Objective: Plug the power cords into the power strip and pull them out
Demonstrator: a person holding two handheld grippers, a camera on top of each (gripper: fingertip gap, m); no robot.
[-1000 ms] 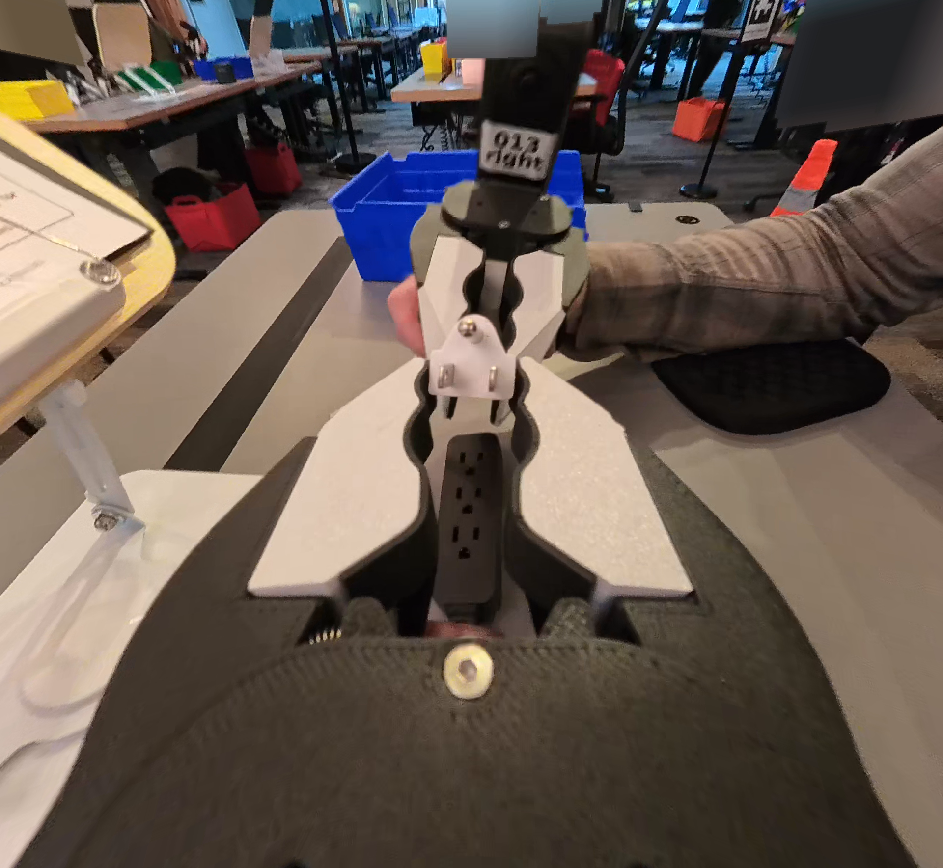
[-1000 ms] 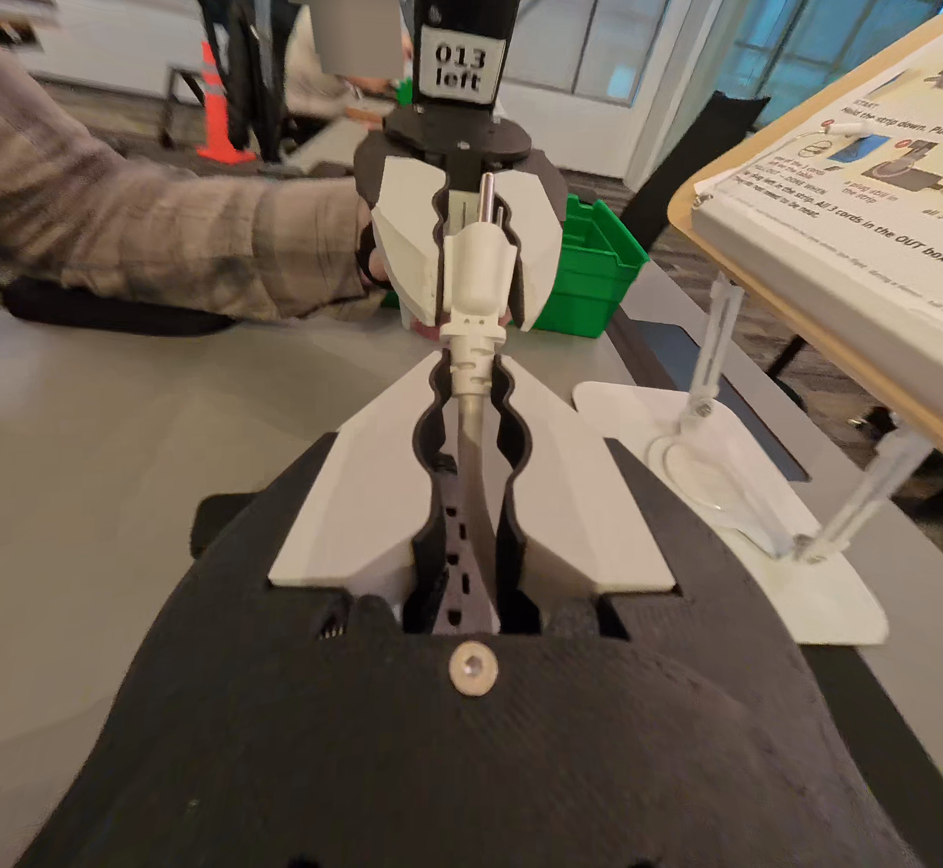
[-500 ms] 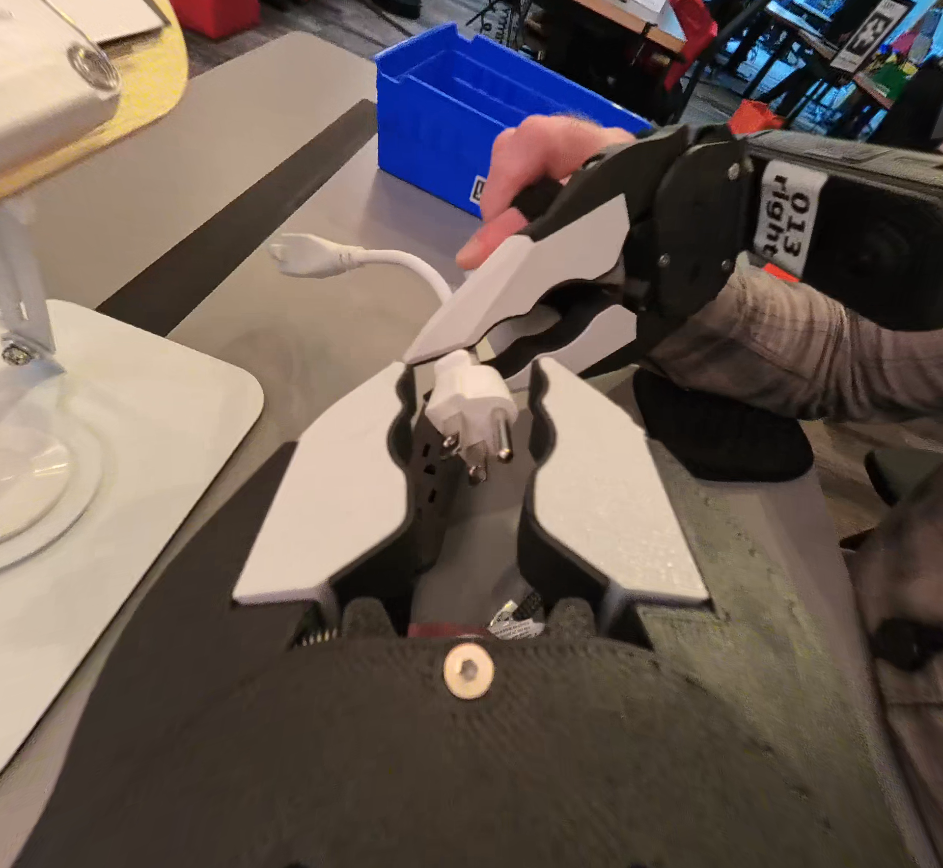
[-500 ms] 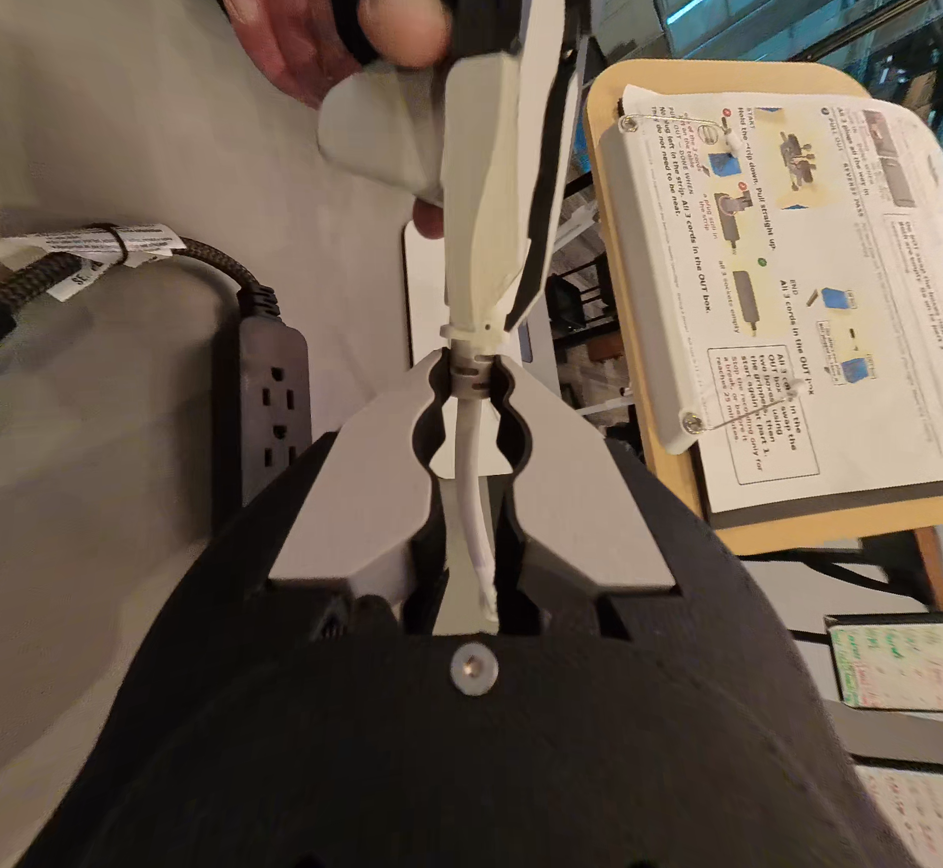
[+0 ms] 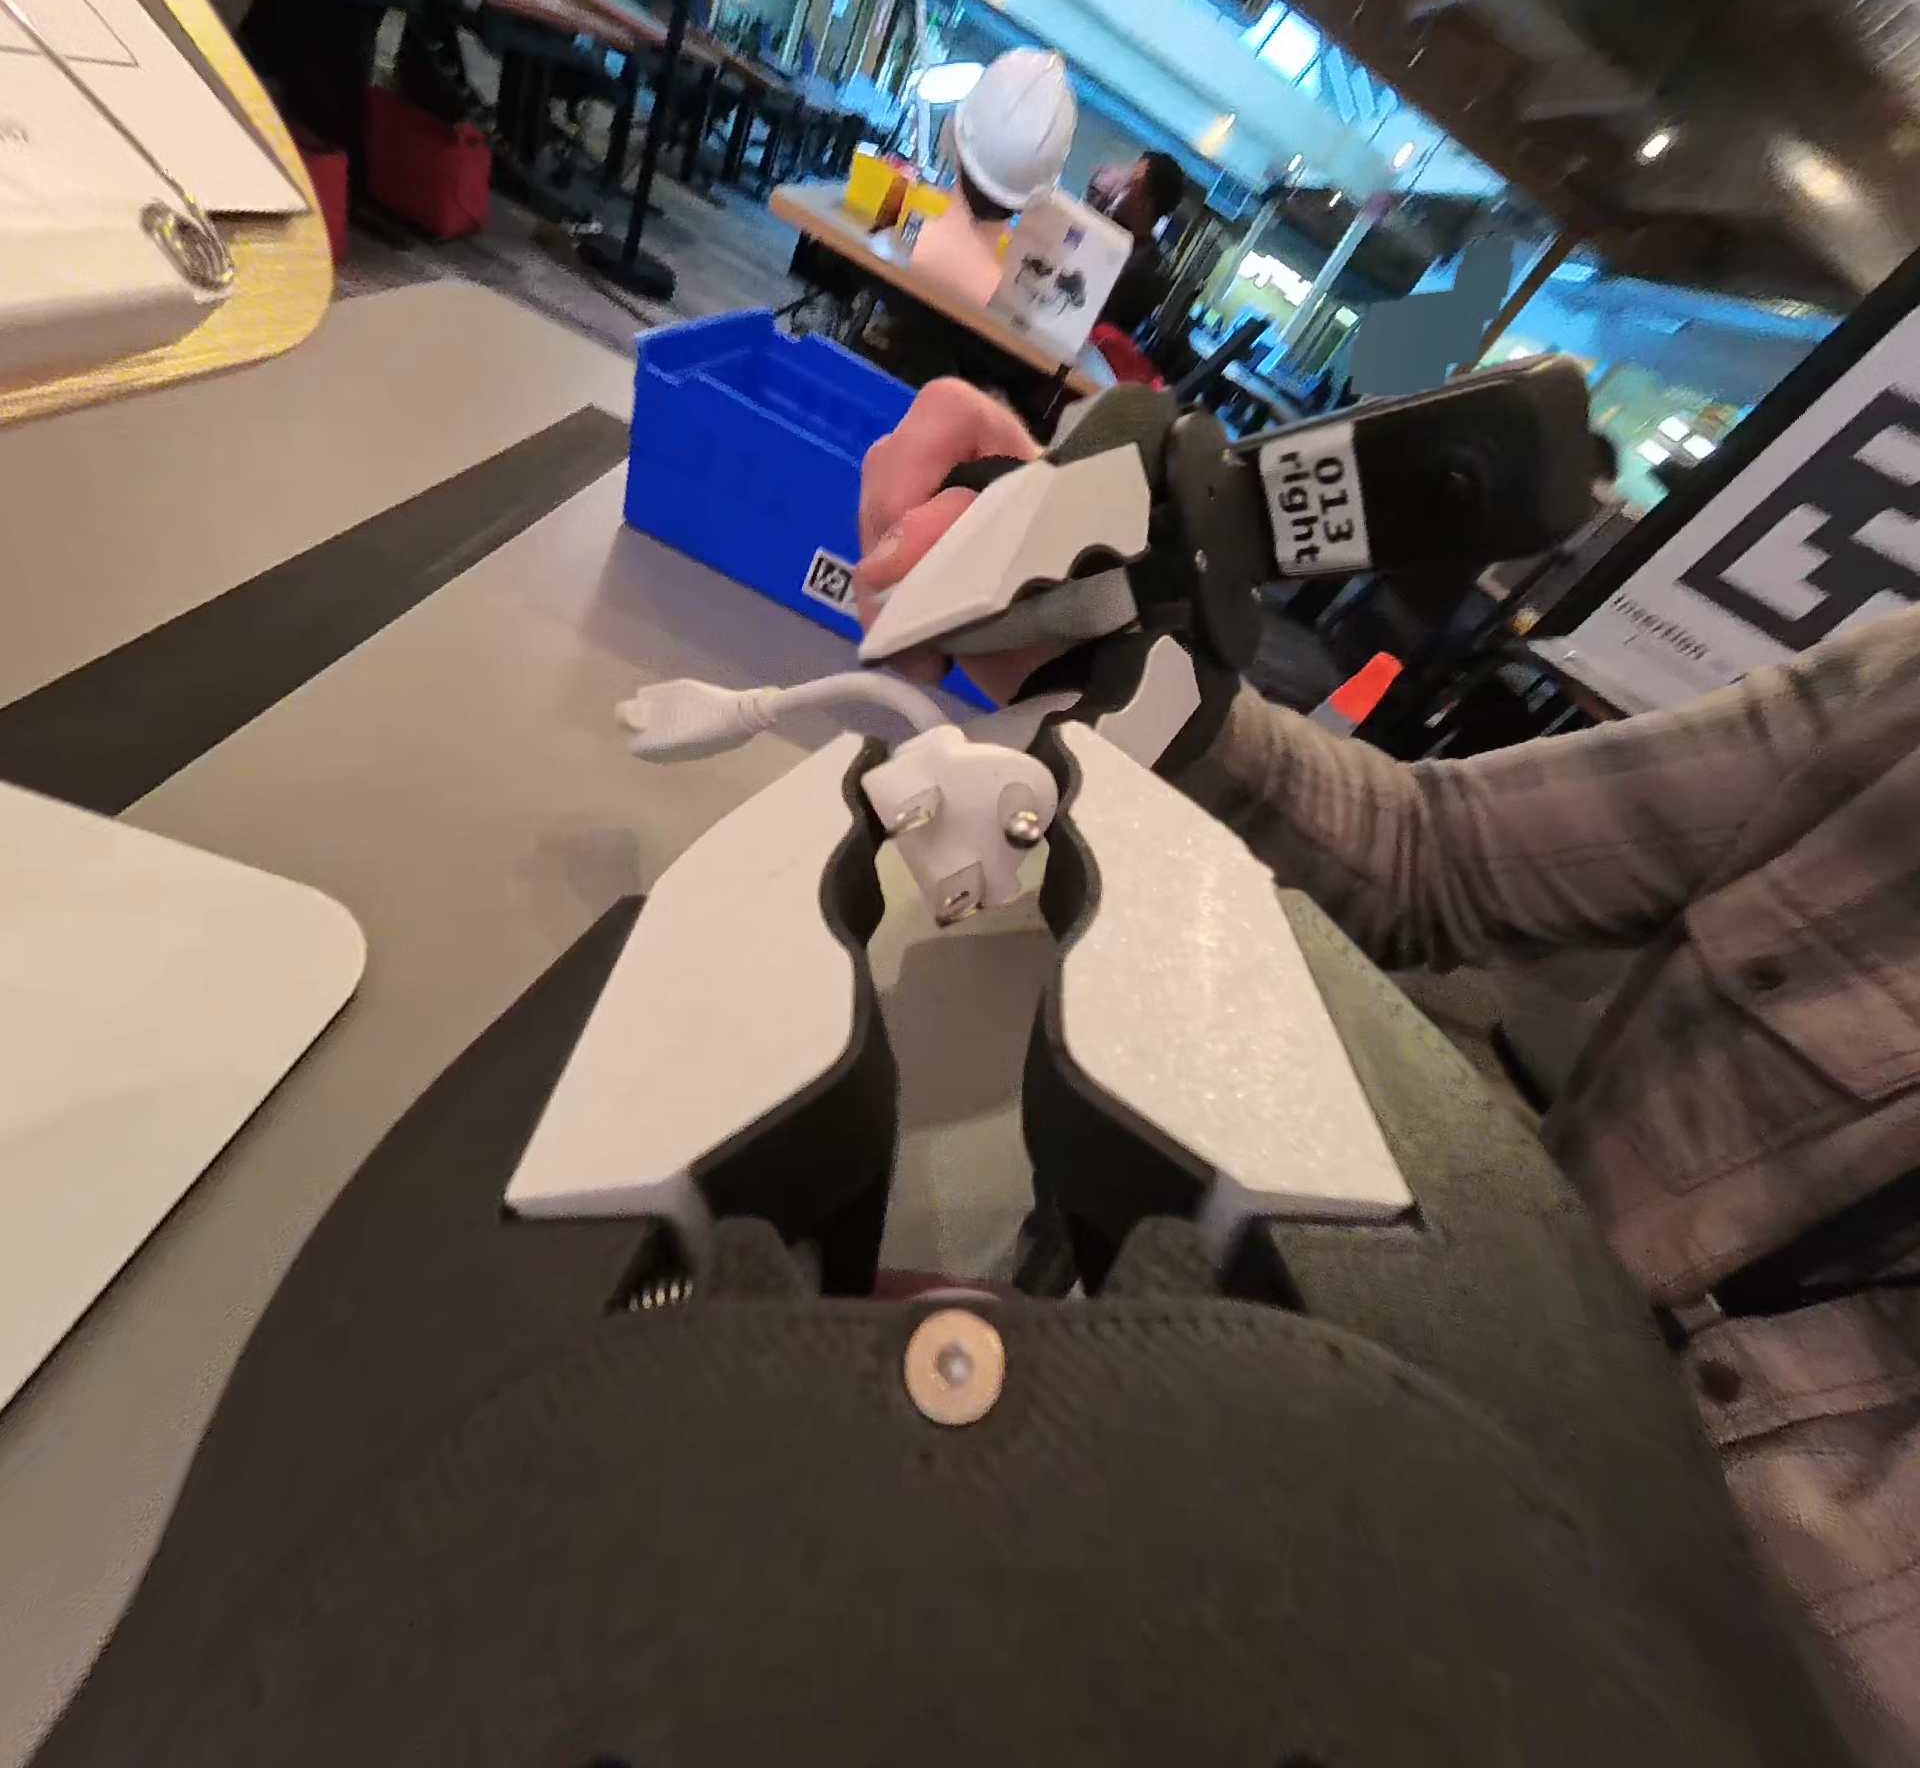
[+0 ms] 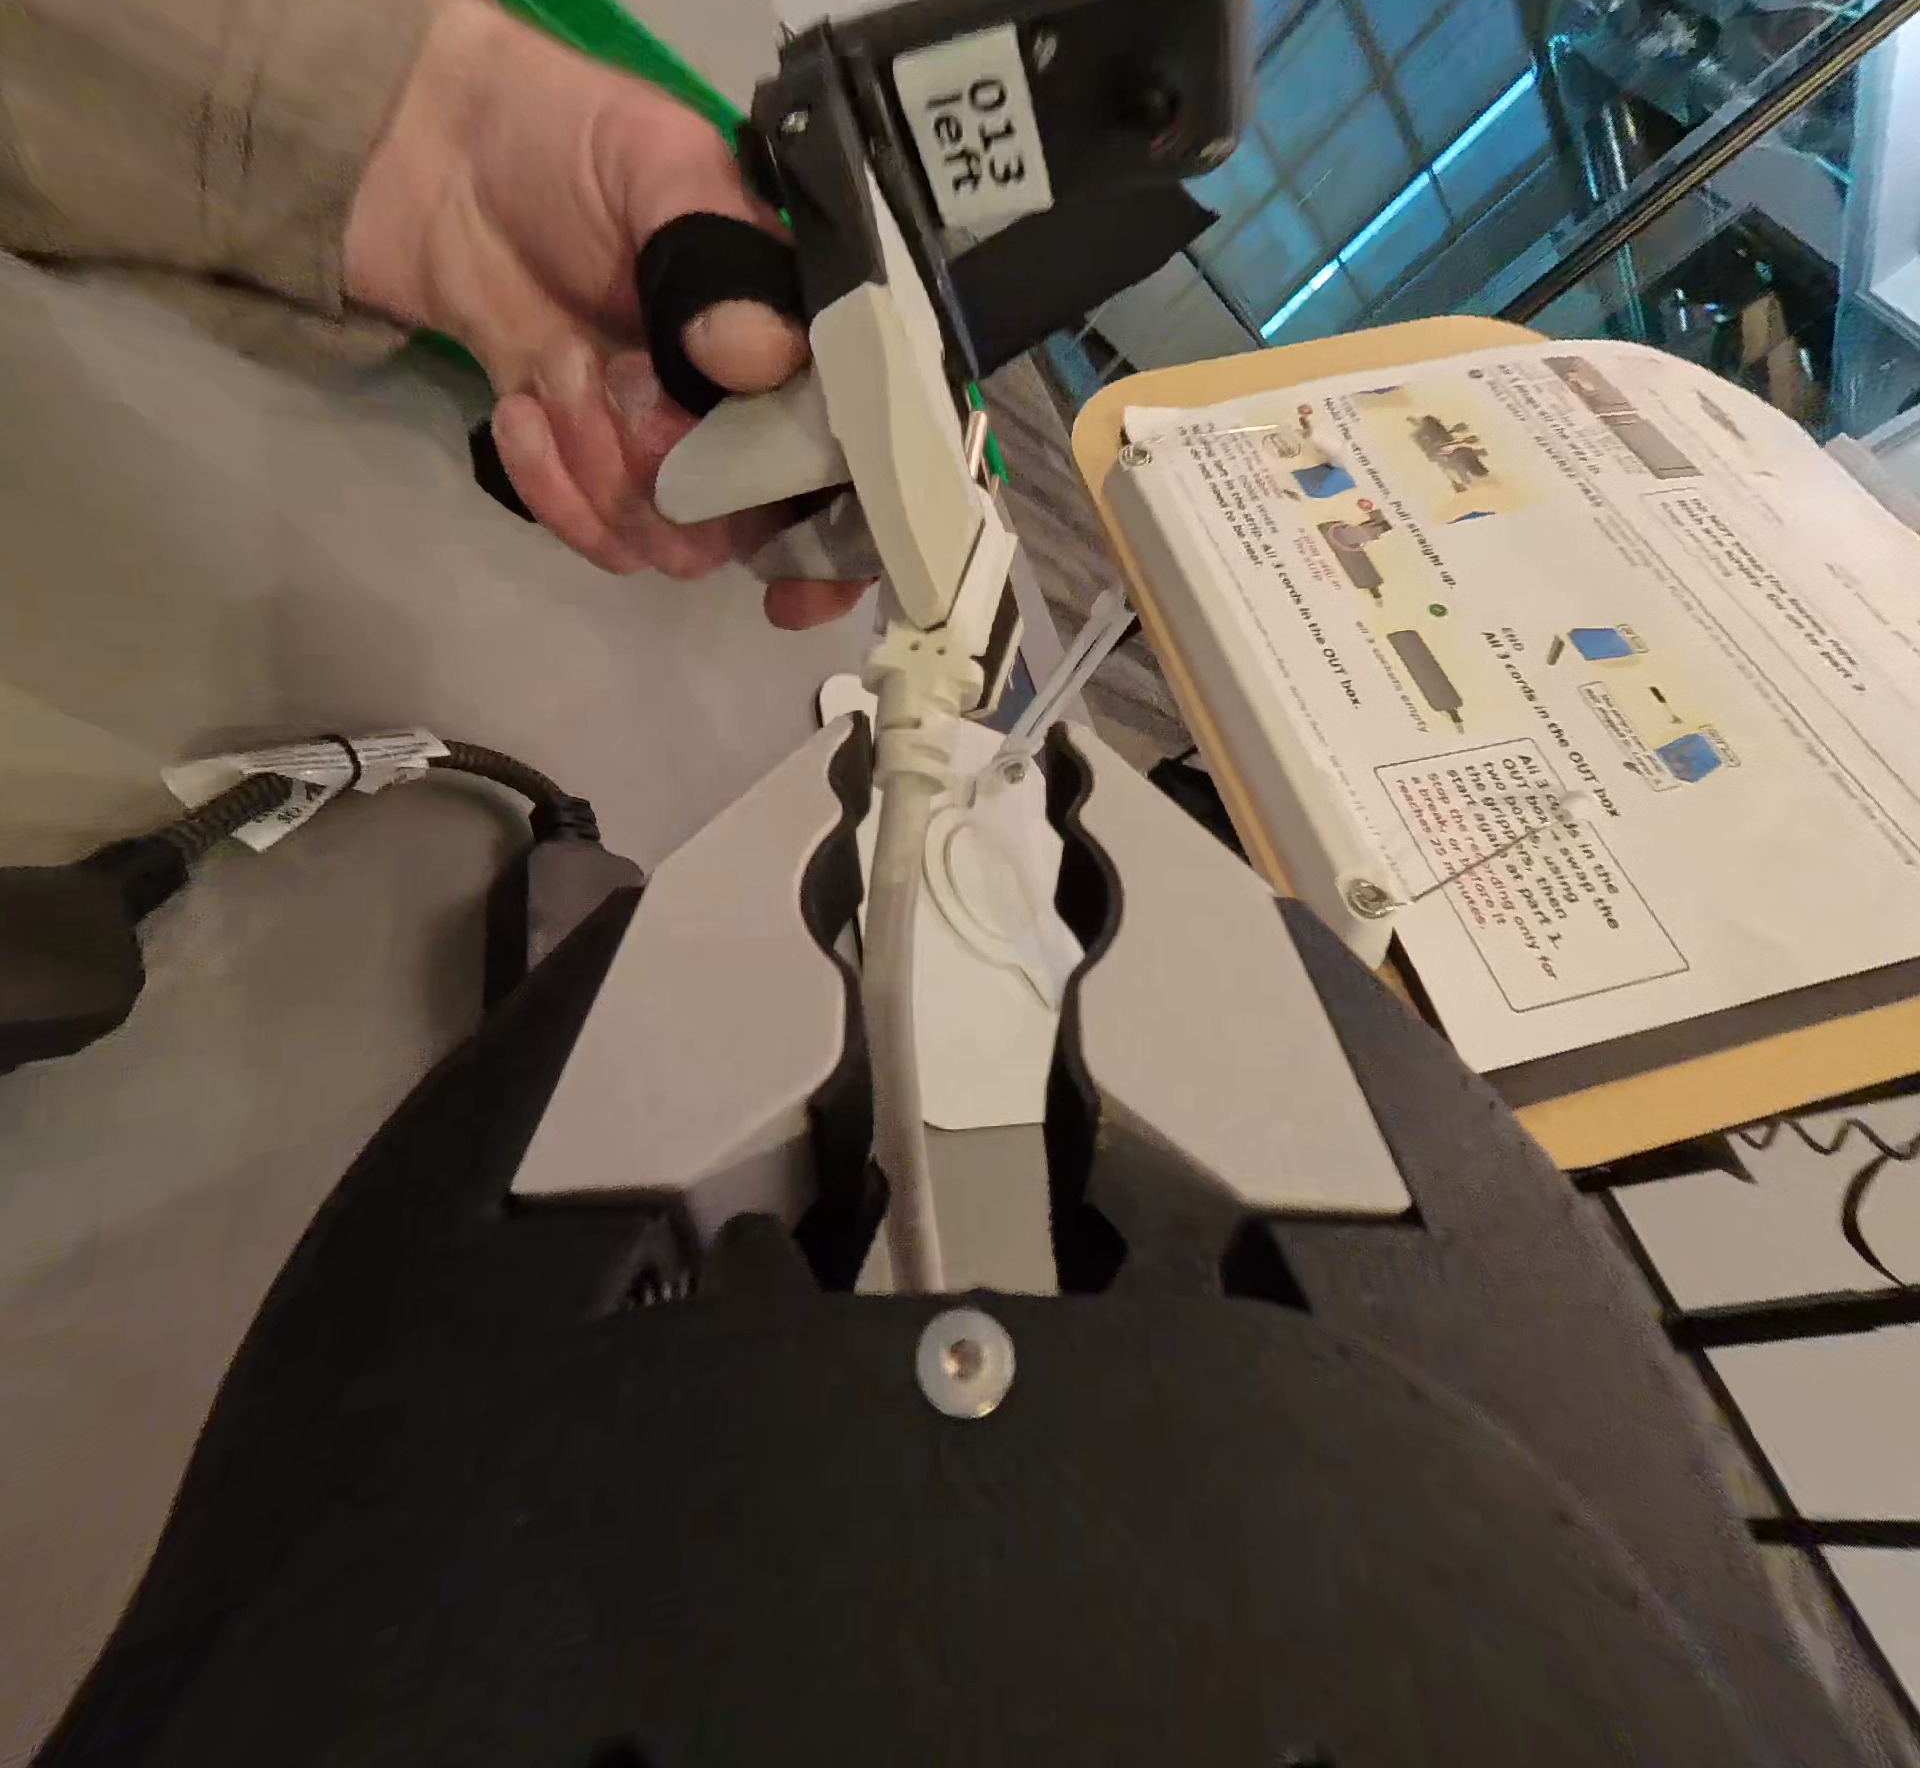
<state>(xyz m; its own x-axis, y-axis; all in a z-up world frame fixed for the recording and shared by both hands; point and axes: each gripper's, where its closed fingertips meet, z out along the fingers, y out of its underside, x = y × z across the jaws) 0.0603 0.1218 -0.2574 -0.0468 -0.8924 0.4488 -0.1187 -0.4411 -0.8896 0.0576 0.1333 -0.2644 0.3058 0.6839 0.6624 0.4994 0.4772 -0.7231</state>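
Note:
My left gripper [image 5: 961, 762] is shut on the white three-prong plug [image 5: 966, 819], held above the grey table with its prongs facing the camera. Its white cord [image 5: 821, 695] curves away to a free end [image 5: 670, 721] lying on the table. In the right wrist view my right gripper [image 6: 954, 742] is open, and the cord [image 6: 896, 949] runs loosely between its fingers, close to the left one. The left gripper [image 6: 935, 612] holds the plug [image 6: 982, 565] just beyond. The dark power strip [image 6: 566, 877] lies on the table to the left with its braided cable [image 6: 488, 768], partly hidden.
A blue bin [image 5: 748, 461] stands on the far side of the table. A white stand base [image 5: 135, 1012] and an instruction board [image 6: 1455, 679] are close by. A green bin [image 6: 582, 14] lies behind the hand. A person's sleeve [image 5: 1507, 835] crosses on the right.
My right gripper has opened and let go of the cord it was shut on. Both grippers have tilted upward. My left gripper still holds the plug. The power strip has left the left wrist view.

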